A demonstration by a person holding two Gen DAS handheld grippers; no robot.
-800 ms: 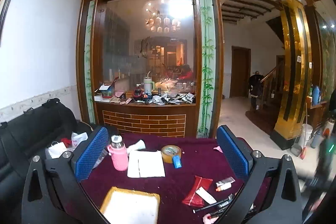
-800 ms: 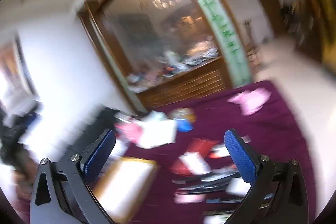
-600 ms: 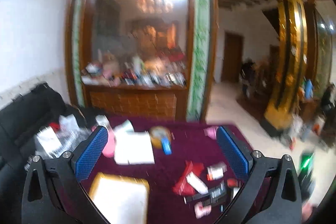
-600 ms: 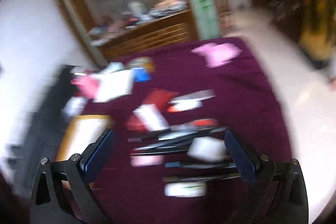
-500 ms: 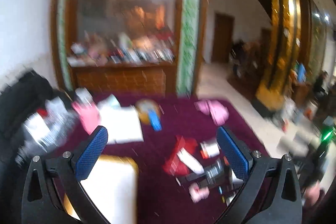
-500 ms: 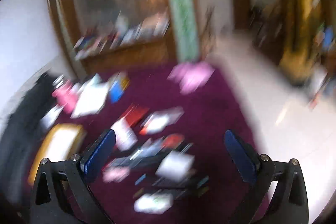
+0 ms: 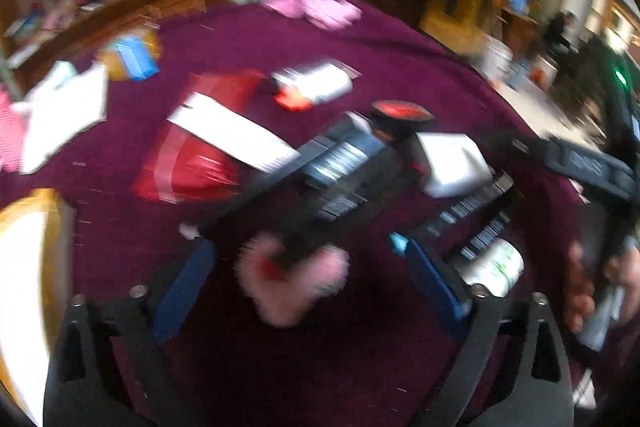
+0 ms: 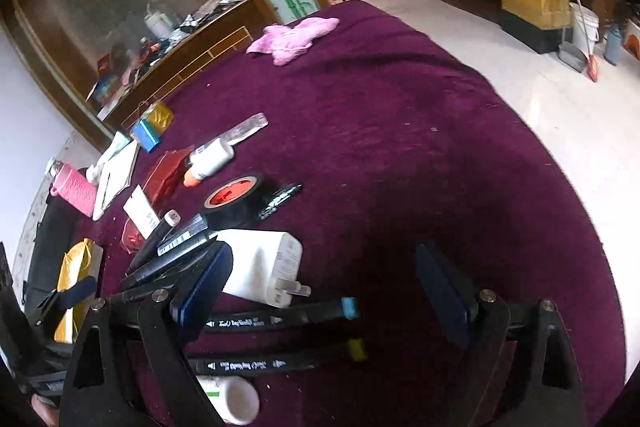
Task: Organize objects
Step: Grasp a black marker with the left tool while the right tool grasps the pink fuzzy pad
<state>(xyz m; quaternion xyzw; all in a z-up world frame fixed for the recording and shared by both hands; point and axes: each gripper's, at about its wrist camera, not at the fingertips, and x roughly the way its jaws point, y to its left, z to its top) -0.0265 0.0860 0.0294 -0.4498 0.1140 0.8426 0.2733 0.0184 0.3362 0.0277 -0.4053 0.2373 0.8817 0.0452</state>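
Scattered items lie on a purple tablecloth (image 8: 400, 147). My right gripper (image 8: 324, 287) is open and tilted down over the cloth, nothing between its pads. Its left finger (image 8: 204, 283) is next to a white charger plug (image 8: 260, 267). Two black markers lie under it, one blue-capped (image 8: 280, 317), one yellow-capped (image 8: 280, 361). The left wrist view is blurred. My left gripper (image 7: 310, 287) is open above a pink blurry item (image 7: 294, 275), the pads apart from it. Black markers (image 7: 320, 179) and the charger (image 7: 452, 163) lie just beyond.
A black tape roll with a red core (image 8: 236, 195), a glue bottle (image 8: 208, 159), a red pouch (image 8: 166, 173), yellow tape (image 8: 150, 129), a pink bottle (image 8: 74, 191) and a yellow-rimmed tray (image 8: 76, 275) lie to the left. A pink cloth (image 8: 296, 35) lies far back. A hand (image 7: 580, 291) shows at right.
Both cameras have swung down from the room and cabinet toward the table, so the items now fill the views. Both grippers stay open.
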